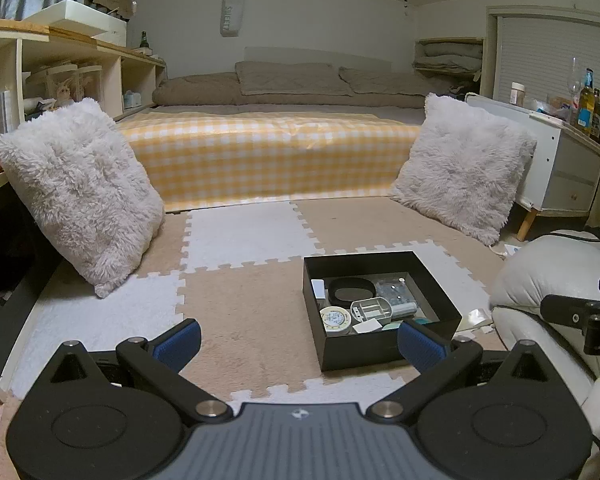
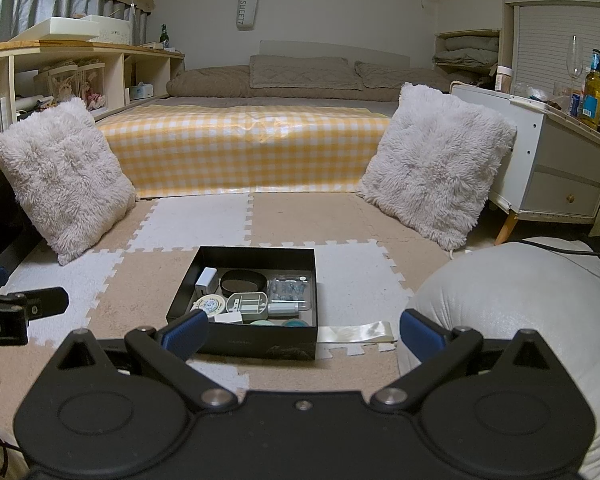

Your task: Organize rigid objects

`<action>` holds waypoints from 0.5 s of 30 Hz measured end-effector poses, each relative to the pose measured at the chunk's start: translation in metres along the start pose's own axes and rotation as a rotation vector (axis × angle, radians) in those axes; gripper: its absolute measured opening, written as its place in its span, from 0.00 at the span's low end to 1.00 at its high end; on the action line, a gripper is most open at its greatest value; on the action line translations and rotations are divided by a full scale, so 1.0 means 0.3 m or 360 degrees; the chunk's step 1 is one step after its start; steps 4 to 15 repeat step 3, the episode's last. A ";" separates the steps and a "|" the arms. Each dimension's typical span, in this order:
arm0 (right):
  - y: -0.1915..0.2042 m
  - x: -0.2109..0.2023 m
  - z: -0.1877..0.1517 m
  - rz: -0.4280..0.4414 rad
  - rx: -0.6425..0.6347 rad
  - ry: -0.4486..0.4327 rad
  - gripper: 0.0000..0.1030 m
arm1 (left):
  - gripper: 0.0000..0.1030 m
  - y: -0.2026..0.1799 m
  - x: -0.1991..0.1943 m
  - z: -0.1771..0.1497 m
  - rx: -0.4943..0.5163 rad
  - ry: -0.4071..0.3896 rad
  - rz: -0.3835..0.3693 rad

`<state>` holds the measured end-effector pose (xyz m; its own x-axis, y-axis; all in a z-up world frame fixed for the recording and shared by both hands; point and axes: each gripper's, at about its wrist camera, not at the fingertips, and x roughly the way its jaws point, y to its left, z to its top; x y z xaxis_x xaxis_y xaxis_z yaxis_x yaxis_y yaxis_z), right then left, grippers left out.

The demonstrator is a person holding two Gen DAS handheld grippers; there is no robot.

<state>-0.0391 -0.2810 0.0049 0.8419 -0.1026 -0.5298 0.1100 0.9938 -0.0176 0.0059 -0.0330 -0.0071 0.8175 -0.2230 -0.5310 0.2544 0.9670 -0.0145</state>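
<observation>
A black open box (image 1: 380,350) (image 2: 256,344) sits on the foam floor mat and holds several small rigid items: a white charger (image 2: 206,280), a black oval ring (image 2: 242,281), a round tape roll (image 2: 210,305), a grey plastic case (image 2: 247,303), a clear packet (image 2: 290,288). My left gripper (image 1: 300,340) is open and empty, held low in front of the box, which lies to its right. My right gripper (image 2: 302,330) is open and empty, directly in front of the box's near wall.
Two fluffy white cushions (image 2: 64,176) (image 2: 436,164) lean at either side of a bed with a yellow checked cover (image 2: 240,148). A white beanbag (image 2: 512,308) is at right. A white cabinet (image 2: 560,168) holds bottles. A shiny strip (image 2: 352,332) lies by the box.
</observation>
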 end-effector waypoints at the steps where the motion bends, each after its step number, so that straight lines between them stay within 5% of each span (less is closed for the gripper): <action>1: 0.000 0.000 0.000 0.0000 0.0000 0.0000 1.00 | 1.00 -0.003 -0.001 -0.002 -0.0002 0.0001 0.0004; 15: 0.000 0.000 0.000 0.0000 0.0000 0.0000 1.00 | 1.00 -0.003 -0.001 -0.002 -0.0007 0.0004 0.0007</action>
